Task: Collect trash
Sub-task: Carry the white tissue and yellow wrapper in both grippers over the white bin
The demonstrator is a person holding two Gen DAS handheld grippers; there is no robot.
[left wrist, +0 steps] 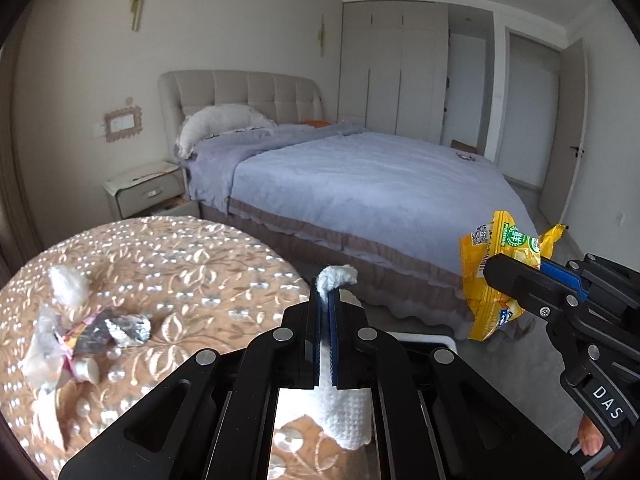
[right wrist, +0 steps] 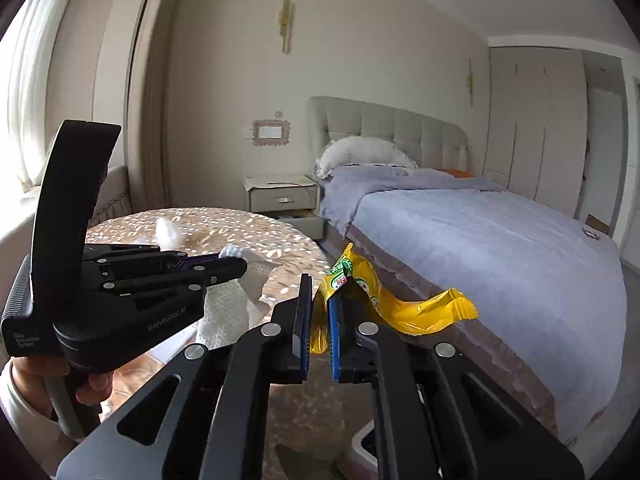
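Observation:
My left gripper (left wrist: pixel 328 300) is shut on a white paper towel (left wrist: pixel 346 416), whose crumpled end sticks out above the fingertips and whose rest hangs below. From the right wrist view the same left gripper (right wrist: pixel 236 266) holds the paper towel (right wrist: pixel 224 312) over the round table (right wrist: pixel 224 224). My right gripper (right wrist: pixel 319 304) is shut on a yellow snack wrapper (right wrist: pixel 416 312), also seen as the yellow snack wrapper (left wrist: pixel 488 280) at right in the left wrist view. On the round table (left wrist: pixel 180 264) lie a white wad (left wrist: pixel 68 284), a crushed silver wrapper (left wrist: pixel 120 330) and clear plastic scraps (left wrist: pixel 44 356).
A bed (left wrist: pixel 380 184) with a lilac cover stands behind the table, a nightstand (left wrist: pixel 144 190) beside it. A white bin rim (right wrist: pixel 366 448) shows low between the fingers in the right wrist view. A wardrobe (left wrist: pixel 392 72) and a door (left wrist: pixel 568 132) are at the back right.

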